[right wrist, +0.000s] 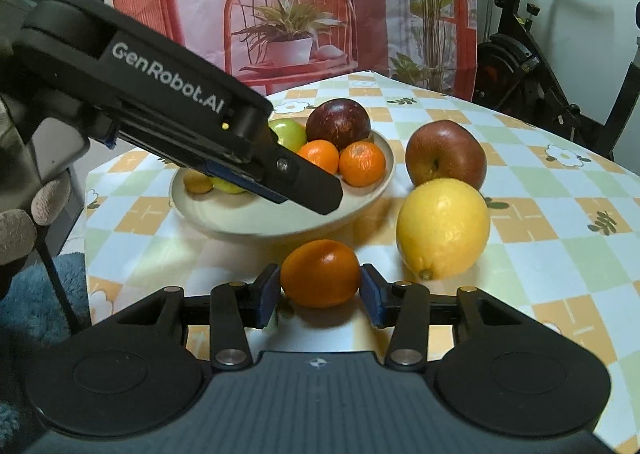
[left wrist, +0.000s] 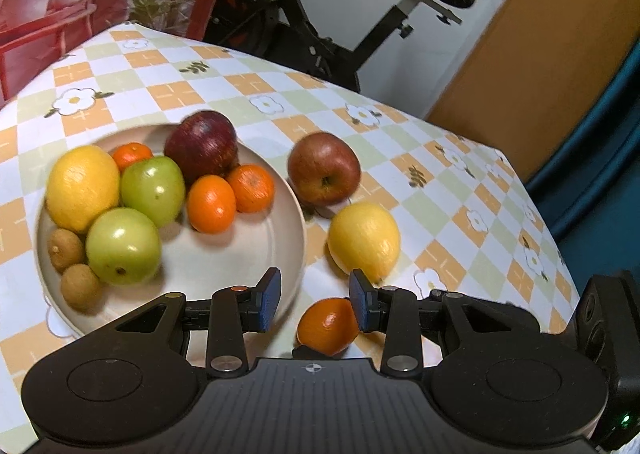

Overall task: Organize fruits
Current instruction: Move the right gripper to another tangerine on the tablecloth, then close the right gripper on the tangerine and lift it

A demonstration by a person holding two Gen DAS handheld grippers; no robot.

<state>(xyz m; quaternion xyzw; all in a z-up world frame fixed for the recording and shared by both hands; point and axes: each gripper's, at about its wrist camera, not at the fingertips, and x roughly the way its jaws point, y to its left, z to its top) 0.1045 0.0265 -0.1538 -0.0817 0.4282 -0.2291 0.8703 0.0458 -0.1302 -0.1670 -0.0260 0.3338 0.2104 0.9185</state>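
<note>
On the checked tabletop (right wrist: 560, 205) my bowl (left wrist: 240, 254) holds most fruit; a red apple (right wrist: 445, 153) and lemon (right wrist: 443, 228) lie beside it. My right tongs (right wrist: 320, 290) pinch an orange (right wrist: 320, 273); my left tongs (left wrist: 316, 300) stand spread, empty.

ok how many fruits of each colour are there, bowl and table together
orange: 4
yellow: 2
green: 2
red: 2
brown: 2
total: 12
</note>
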